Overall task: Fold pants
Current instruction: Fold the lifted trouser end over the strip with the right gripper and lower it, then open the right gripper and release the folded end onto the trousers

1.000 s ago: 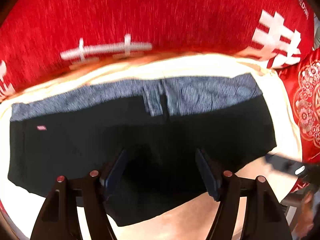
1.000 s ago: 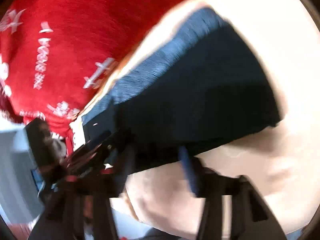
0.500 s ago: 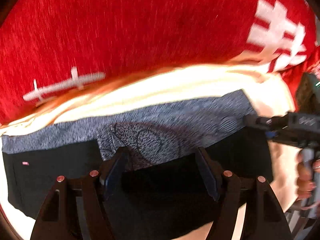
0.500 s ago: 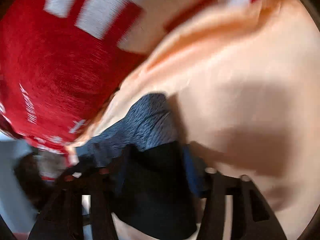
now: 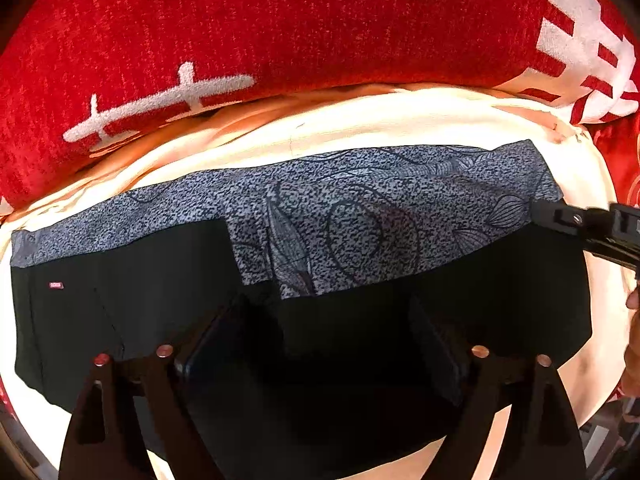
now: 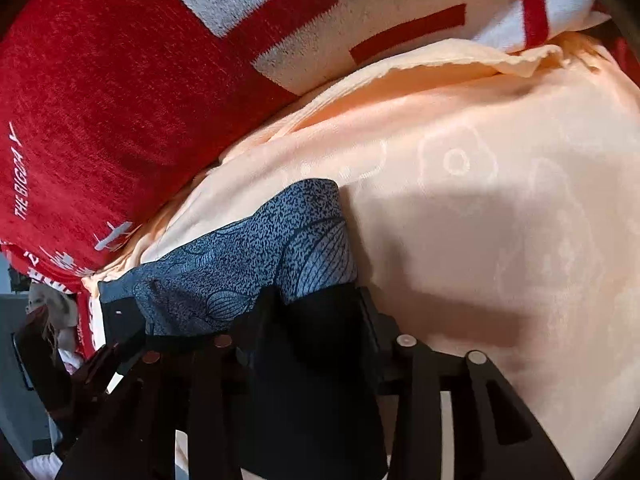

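Black pants (image 5: 120, 304) with a grey speckled patterned band (image 5: 360, 208) lie spread on a cream blanket (image 5: 360, 120). My left gripper (image 5: 320, 332) is over the middle of the pants near the folded edge; its jaws stand apart over black cloth, and I cannot tell whether they pinch it. My right gripper (image 6: 316, 320) is at the pants' right end, with black cloth and the patterned band (image 6: 256, 256) between its jaws. It shows at the right edge of the left wrist view (image 5: 568, 220).
A big red cushion with white characters (image 5: 280, 32) backs the blanket; it also fills the upper left of the right wrist view (image 6: 120, 100). Bare cream blanket (image 6: 500, 200) stretches right of the pants. A hand (image 5: 634, 340) is at the right edge.
Both grippers moved forward over the pants toward the red cushion. The patterned band now lies wider over the black cloth. The right gripper went from beside the hem to the pants' right end.
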A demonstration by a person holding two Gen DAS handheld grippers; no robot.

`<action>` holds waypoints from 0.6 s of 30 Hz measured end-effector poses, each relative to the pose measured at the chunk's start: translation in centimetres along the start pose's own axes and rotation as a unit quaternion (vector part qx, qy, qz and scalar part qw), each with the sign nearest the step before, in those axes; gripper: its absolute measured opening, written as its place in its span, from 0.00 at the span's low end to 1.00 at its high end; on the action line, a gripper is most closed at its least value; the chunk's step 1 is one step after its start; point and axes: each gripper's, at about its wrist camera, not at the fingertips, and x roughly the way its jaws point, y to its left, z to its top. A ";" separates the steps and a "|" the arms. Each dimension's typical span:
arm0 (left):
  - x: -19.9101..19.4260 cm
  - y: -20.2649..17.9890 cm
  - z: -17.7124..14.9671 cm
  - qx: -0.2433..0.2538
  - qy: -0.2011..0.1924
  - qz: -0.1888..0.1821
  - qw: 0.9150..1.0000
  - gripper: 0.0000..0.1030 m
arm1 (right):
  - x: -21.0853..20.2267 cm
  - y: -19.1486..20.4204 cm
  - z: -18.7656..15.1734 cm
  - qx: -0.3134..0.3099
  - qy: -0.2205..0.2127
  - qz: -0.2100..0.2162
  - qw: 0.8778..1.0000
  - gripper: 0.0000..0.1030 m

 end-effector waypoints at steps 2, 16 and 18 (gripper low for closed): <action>-0.4 1.0 -0.9 -0.005 0.002 -0.003 1.000 0.86 | -0.4 0.3 -0.4 -0.004 0.007 -0.008 1.000 0.46; -4.5 6.0 -6.2 -0.008 0.000 0.021 1.000 0.86 | -6.0 4.3 -5.1 -0.058 -0.055 -0.112 0.990 0.48; -5.2 6.7 -6.9 -0.013 -0.001 0.023 1.000 0.86 | -6.2 5.7 -5.8 -0.069 -0.065 -0.120 0.988 0.48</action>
